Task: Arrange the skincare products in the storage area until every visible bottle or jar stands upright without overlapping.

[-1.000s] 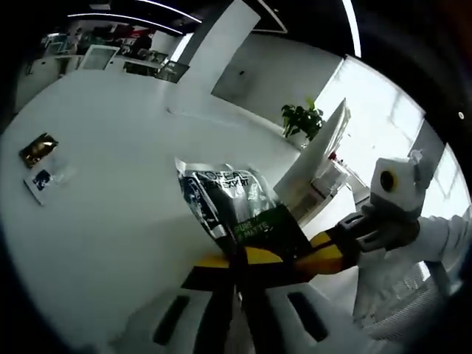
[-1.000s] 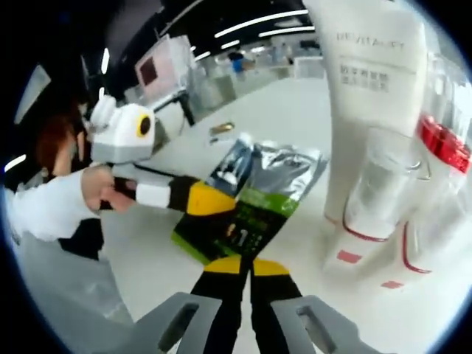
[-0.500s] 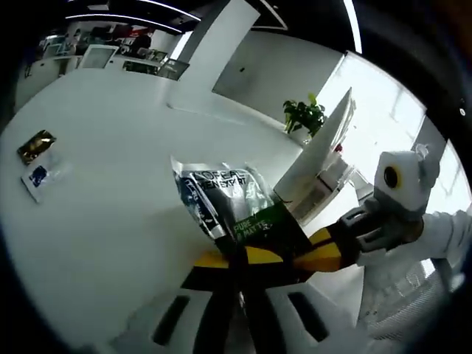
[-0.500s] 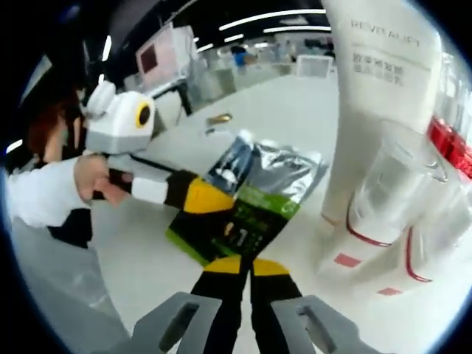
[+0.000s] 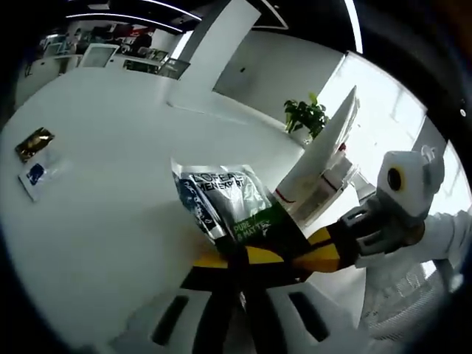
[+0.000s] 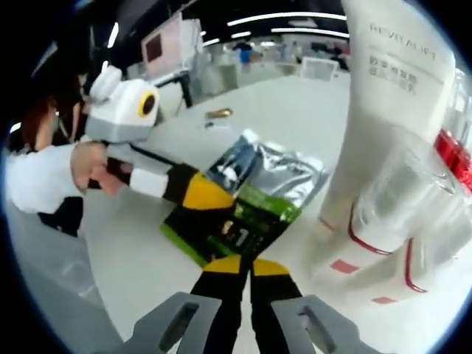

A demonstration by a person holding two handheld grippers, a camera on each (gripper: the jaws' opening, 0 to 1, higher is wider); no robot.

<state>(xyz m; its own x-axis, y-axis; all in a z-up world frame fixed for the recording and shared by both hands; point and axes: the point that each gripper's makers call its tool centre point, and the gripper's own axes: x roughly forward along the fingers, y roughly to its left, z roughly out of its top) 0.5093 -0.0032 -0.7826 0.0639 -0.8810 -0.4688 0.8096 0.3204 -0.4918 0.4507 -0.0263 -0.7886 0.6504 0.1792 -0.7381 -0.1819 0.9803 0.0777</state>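
Foil sachet [image 5: 221, 199] pinched by both tongs; capped bottles [image 6: 383, 214], seemingly upright.

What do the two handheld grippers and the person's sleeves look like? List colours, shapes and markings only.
The left gripper has black fingers behind a yellow band, then a white collar on a black shaft, topped by a white rounded housing. The right gripper matches: black fingers, yellow band, grey handle. Pale grey brackets frame each view's base. The sleeve is white.

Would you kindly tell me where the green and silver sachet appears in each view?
Left gripper view: the sachet is centre, above the left claw.
Right gripper view: the sachet is centre, above the right claw.
Shared landmark: the white tube beside it.
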